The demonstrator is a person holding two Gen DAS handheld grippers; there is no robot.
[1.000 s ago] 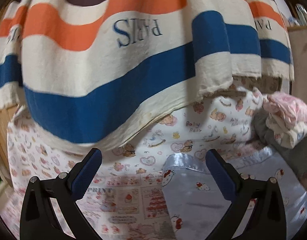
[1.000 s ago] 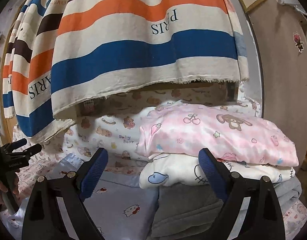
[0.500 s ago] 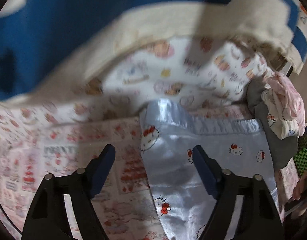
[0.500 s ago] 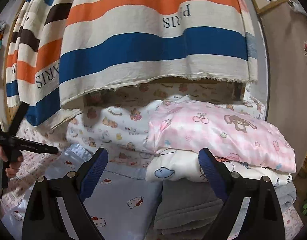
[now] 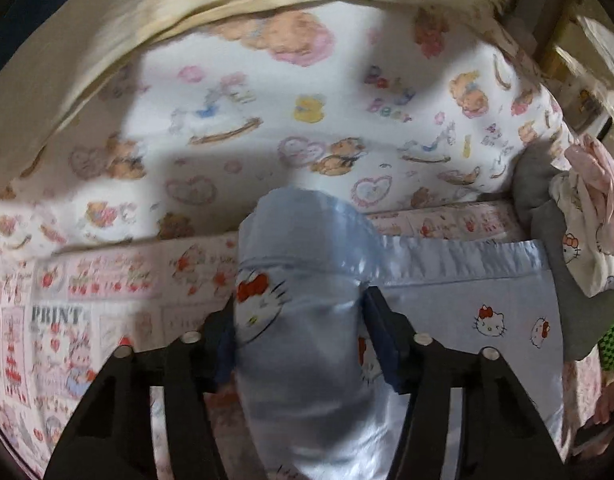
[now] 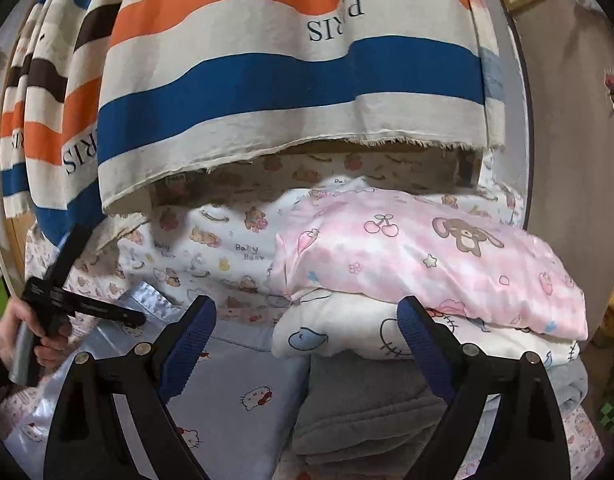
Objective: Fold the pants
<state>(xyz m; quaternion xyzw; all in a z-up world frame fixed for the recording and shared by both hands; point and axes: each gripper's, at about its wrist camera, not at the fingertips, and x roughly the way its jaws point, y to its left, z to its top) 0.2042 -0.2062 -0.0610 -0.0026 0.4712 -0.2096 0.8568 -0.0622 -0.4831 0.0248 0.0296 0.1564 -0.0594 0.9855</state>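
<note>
The light-blue satin pants, printed with cartoon cats, lie on a pink patterned bed sheet. Their waistband runs along the far side, just short of a white bear-print quilt that banks up behind them. To the right they are hemmed in by a folded stack — a grey fleece at the bottom, a white garment on it and a pink cherry-print bundle on top — which touches or nearly touches the pants' right edge. Overhead, a striped cloth lettered "PARIS" hangs low, its frayed hem just above the quilt. The free room lies on the left, where bare sheet stretches away.

The left gripper points steeply down at the bed, and its 2 jaws are closing around a raised fold at the pants' left waist corner; the fabric humps up between the pads and fills the gap from side to side, and the pads press on it. In the right wrist view a hand holds that gripper's handle at the far left edge.

The right gripper is held nearly level over the near part of the pants, aimed at the stack — its blue pads stand wide apart with nothing between them.

The pants' long axis runs from the waistband at the far side toward the near edge, legs toward the cameras; the leg ends are out of view.
</note>
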